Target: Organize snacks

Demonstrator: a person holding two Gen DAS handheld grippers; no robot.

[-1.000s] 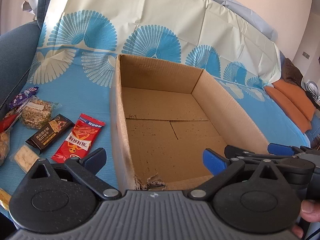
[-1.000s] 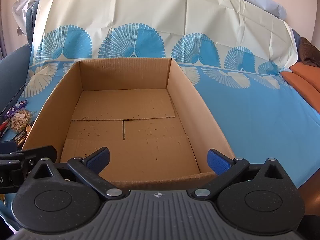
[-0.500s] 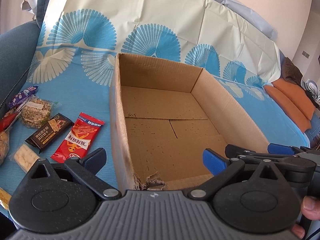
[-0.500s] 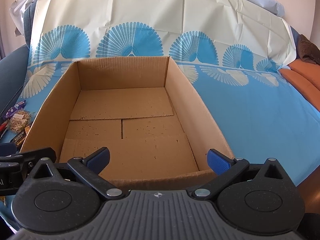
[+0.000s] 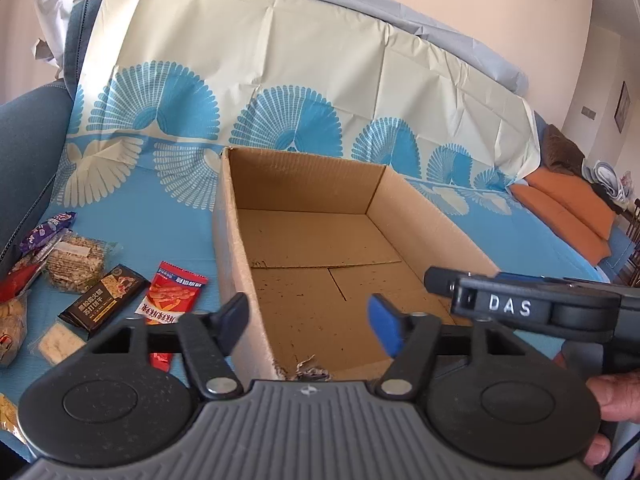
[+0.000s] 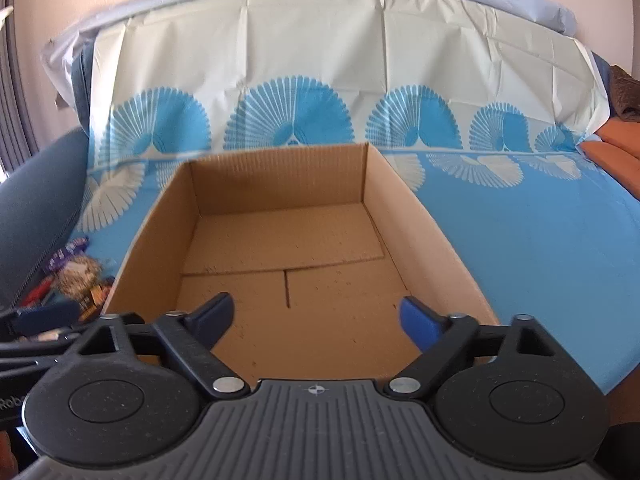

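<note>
Hovering over the near edge of the cardboard box (image 5: 320, 264), the left claw (image 5: 308, 322) has its jaws closing with nothing gripped; only the box's near-left wall and torn corner show in the gap between them. The right claw (image 6: 316, 318) is likewise closing on nothing, with bare box floor showing between its blue pads. No snack is held by either.

Box: open-topped, empty, sitting on a sofa draped with a blue fan-patterned cover (image 6: 540, 240). Its long axis runs near to far, the far short wall toward the sofa back. Probably set centrally so that either claw can drop items in from the near side.

Snacks lie in a loose cluster on the cover, left of the box and outside it:
- red packet (image 5: 170, 300), just beside the box's left wall, long axis near-to-far with a slight rightward lean at the far end; its print reads upside down from here, so the top points toward the near side.
- dark brown bar (image 5: 105, 300), left of the red one, angled diagonally, far end toward the right.
- clear pack of grain cakes (image 5: 76, 260), farther left.
- purple wrapper (image 5: 50, 230), farthest, slanting up to the right.
- small cracker pack (image 5: 56, 342), nearest, flat.

Judgement: sorting has not begun; the red packet is the likeliest first pick for the left claw. Its flat, slippery film would want a pinch across the short width.
</note>
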